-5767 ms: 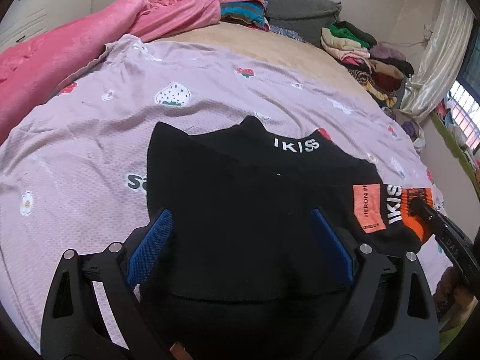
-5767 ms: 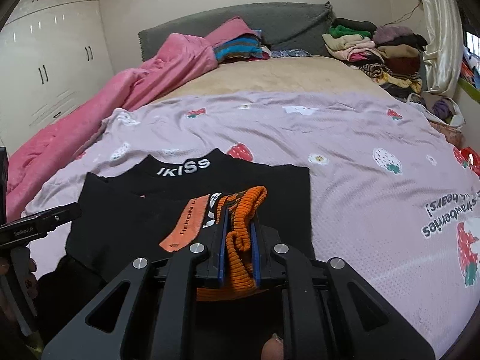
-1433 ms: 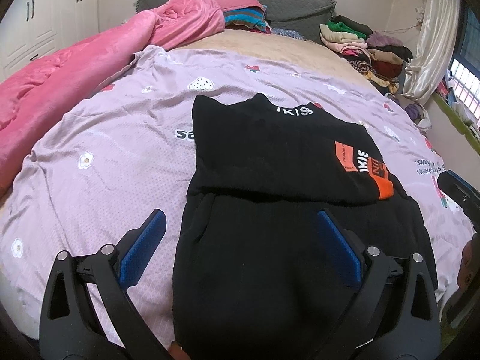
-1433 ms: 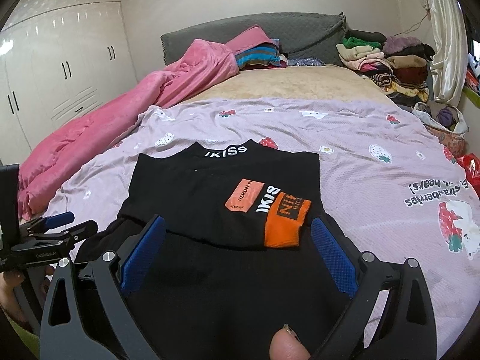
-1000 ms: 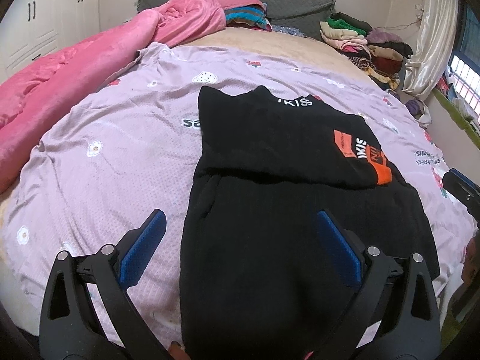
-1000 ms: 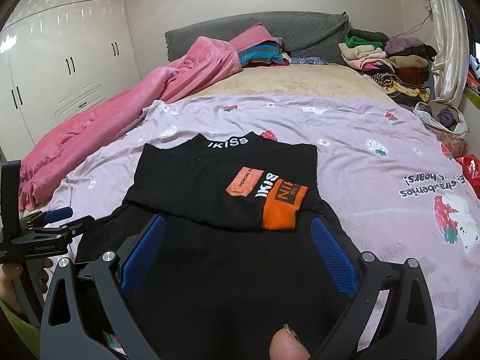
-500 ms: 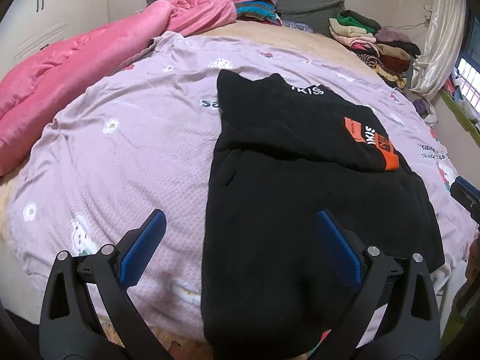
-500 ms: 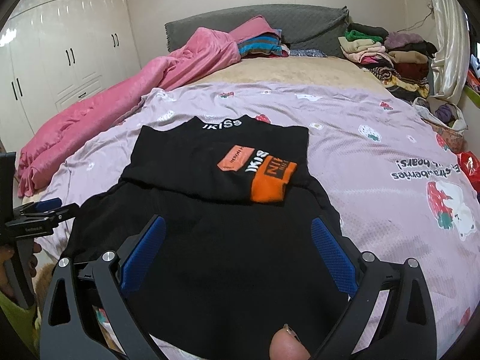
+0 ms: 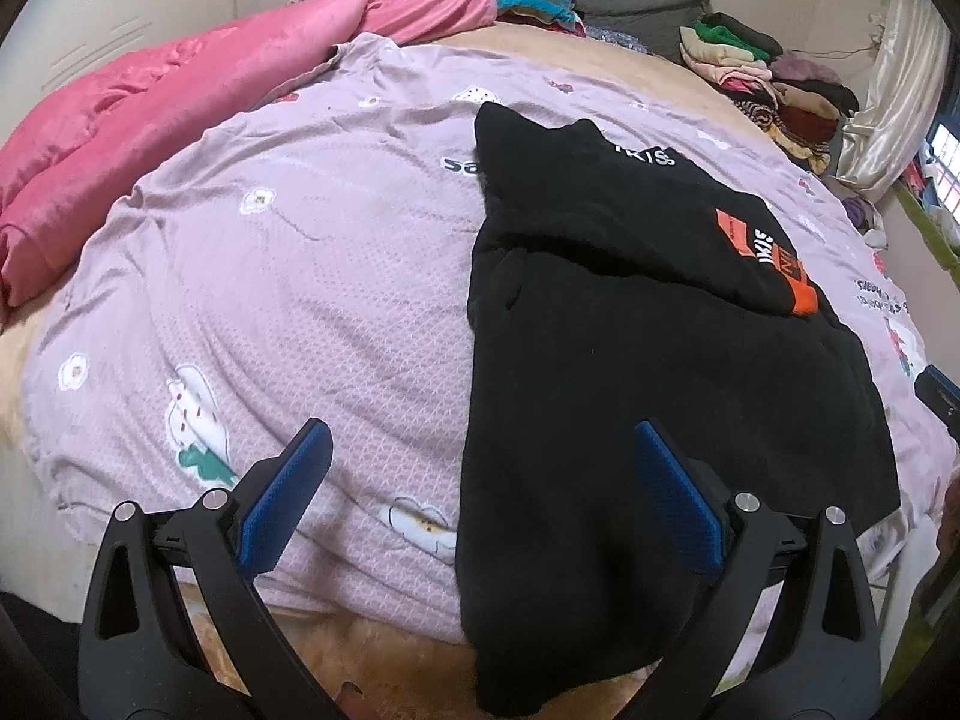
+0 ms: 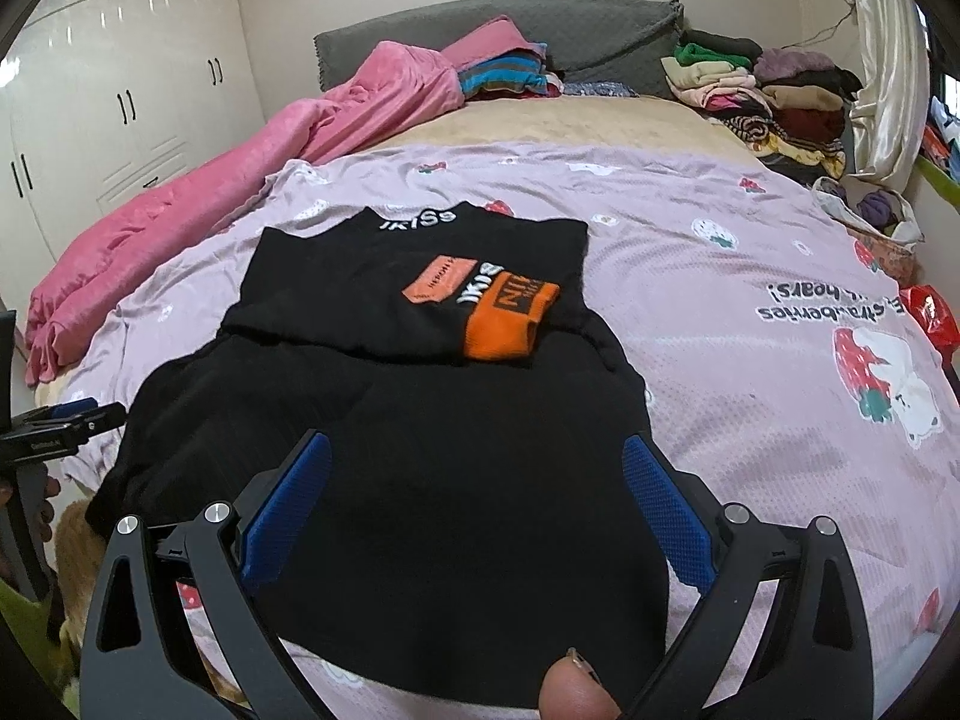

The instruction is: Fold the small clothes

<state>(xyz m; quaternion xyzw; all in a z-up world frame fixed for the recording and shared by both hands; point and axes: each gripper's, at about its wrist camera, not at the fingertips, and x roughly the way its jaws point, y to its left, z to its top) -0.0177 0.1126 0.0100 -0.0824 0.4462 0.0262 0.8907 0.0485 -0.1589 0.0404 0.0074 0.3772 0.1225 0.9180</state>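
Note:
A black sweater (image 9: pixel 630 360) lies flat on the lilac strawberry sheet (image 9: pixel 300 276), its hem hanging over the near bed edge. Both sleeves are folded across the chest, the orange cuff (image 10: pixel 510 324) on top, the collar lettering (image 10: pixel 420 219) at the far end. My left gripper (image 9: pixel 480 486) is open and empty above the sweater's lower left edge. My right gripper (image 10: pixel 474 498) is open and empty above the sweater's lower half. The left gripper also shows at the left edge of the right wrist view (image 10: pixel 54 432).
A pink quilt (image 10: pixel 240 192) lies along the left side of the bed. Stacks of folded clothes (image 10: pixel 768 96) sit at the far right by the grey headboard (image 10: pixel 540 24). White wardrobes (image 10: pixel 108 108) stand at left. A curtain (image 10: pixel 882 60) hangs at right.
Over the last seconds my right gripper let go of the orange cuff and opened. Both grippers have drawn back toward the near bed edge; the left one has also shifted left.

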